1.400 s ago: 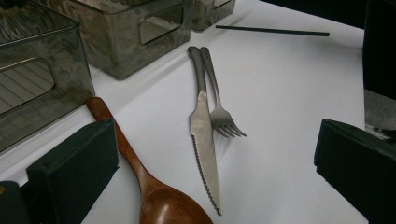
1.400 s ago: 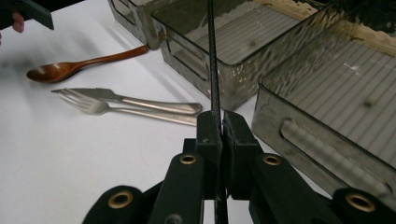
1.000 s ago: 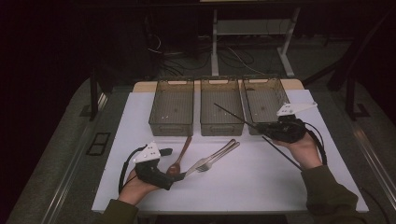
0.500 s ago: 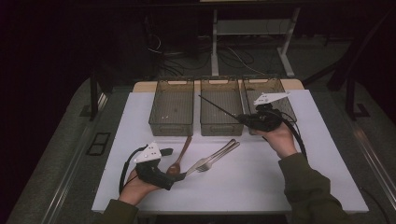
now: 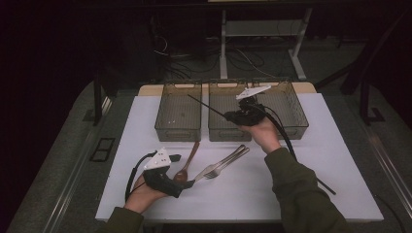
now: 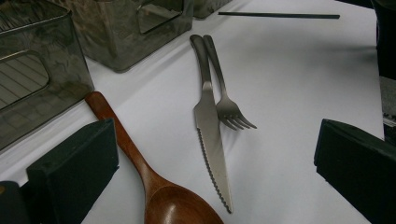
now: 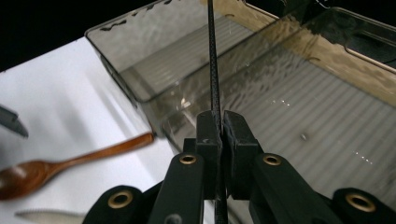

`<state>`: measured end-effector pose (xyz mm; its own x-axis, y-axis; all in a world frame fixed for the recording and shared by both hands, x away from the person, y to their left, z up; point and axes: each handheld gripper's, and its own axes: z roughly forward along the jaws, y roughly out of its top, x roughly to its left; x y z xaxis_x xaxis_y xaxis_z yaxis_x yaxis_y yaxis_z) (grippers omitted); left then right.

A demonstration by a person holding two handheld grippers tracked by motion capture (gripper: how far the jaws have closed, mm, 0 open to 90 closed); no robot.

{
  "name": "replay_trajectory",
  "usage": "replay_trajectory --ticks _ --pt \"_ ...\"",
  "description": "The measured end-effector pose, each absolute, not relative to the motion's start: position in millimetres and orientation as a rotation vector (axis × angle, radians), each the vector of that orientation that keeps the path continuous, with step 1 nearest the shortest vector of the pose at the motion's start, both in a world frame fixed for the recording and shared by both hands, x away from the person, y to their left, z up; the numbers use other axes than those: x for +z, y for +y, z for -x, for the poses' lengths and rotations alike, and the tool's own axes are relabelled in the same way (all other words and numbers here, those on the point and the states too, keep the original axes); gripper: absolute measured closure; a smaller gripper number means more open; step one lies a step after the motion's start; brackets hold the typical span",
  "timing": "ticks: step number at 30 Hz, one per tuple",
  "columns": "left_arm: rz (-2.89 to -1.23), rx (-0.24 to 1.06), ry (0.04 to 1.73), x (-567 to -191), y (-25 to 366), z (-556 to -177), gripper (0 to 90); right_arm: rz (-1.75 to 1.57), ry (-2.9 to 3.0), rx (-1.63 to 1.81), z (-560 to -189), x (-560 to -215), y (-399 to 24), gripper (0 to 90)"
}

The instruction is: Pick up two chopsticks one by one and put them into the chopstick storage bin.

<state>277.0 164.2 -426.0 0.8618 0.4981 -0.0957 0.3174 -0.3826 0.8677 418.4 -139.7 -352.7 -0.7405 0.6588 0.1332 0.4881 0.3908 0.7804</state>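
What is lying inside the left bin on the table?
The left bin looks empty: its ribbed floor shows through the clear walls, with a few small light specks. The near corners are dim, so something very small there cannot be excluded.

Three smoky plastic bins: one [image 5: 178, 112] left of the right gripper [image 5: 232, 116], one [image 5: 226, 119] beneath it, one [image 5: 291, 109] behind. Two black chopsticks: one [image 7: 214, 70] in its jaws, one [image 6: 279, 16] on the table. One wooden spoon [image 6: 140, 163], one knife [image 6: 210, 135], one fork [image 6: 226, 105] by the left gripper [image 5: 187, 183].
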Motion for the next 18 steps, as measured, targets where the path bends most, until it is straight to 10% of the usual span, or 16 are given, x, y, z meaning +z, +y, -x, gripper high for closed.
replay_trajectory --ticks 18 --pt "-1.989 0.22 0.598 -425 166 -279 0.0 -1.127 2.465 1.179 -464 -355 -75 84.7"
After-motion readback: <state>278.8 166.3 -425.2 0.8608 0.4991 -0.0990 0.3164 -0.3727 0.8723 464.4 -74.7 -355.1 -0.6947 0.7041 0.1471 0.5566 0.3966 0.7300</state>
